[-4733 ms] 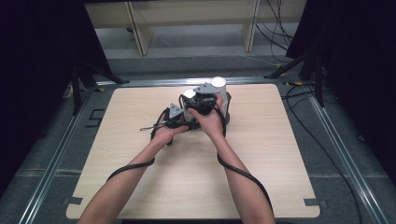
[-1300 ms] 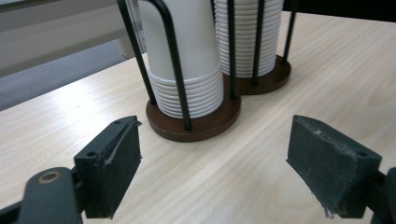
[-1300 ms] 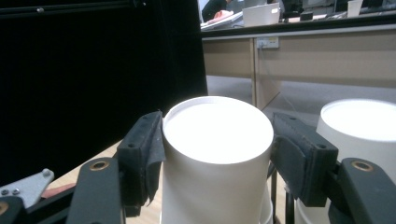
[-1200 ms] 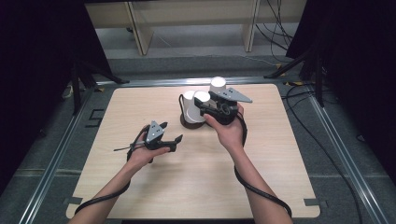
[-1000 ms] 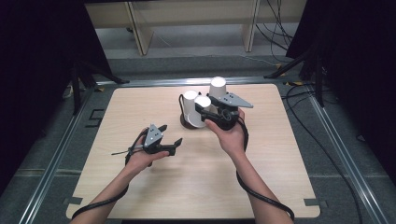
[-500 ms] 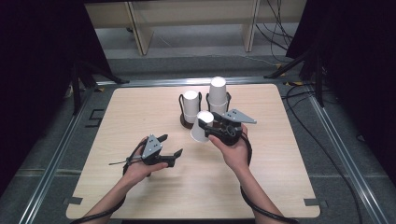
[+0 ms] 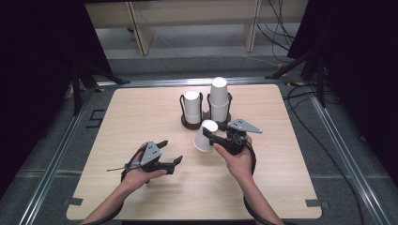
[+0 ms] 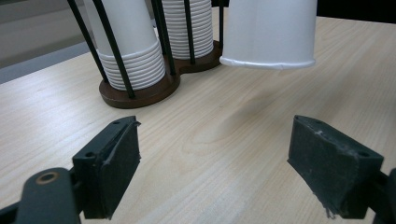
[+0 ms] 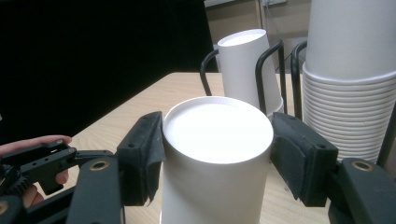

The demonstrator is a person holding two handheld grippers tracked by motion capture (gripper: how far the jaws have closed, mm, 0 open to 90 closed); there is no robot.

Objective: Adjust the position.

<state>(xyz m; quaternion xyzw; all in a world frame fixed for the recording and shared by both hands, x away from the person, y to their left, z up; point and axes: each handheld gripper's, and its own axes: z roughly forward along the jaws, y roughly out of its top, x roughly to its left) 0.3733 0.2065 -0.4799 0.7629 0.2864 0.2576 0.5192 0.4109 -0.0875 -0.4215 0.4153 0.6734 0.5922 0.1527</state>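
My right gripper (image 7: 212,135) is shut on a white paper cup (image 7: 202,139), held upside down and tilted just above the table, in front of the holder. In the right gripper view its pads press both sides of the cup (image 9: 217,126). The dark wooden holder (image 7: 190,124) with black wire bars keeps a shorter cup stack (image 7: 191,107) and a taller cup stack (image 7: 218,98). My left gripper (image 7: 171,152) is open at the near left, with nothing between its jaws. The left gripper view shows the open gripper (image 8: 223,163) facing the hanging cup (image 8: 268,32) and the holder (image 8: 140,93).
The light wooden table (image 7: 141,108) has metal rails along its sides. Cables (image 7: 305,93) lie on the floor at the right, and wooden shelf legs (image 7: 141,28) stand beyond the far edge. Both forearms come in from the near edge.
The right gripper has drawn one cup away from the holder toward the near side. The left gripper has pulled back from the holder to the near left and stands open.
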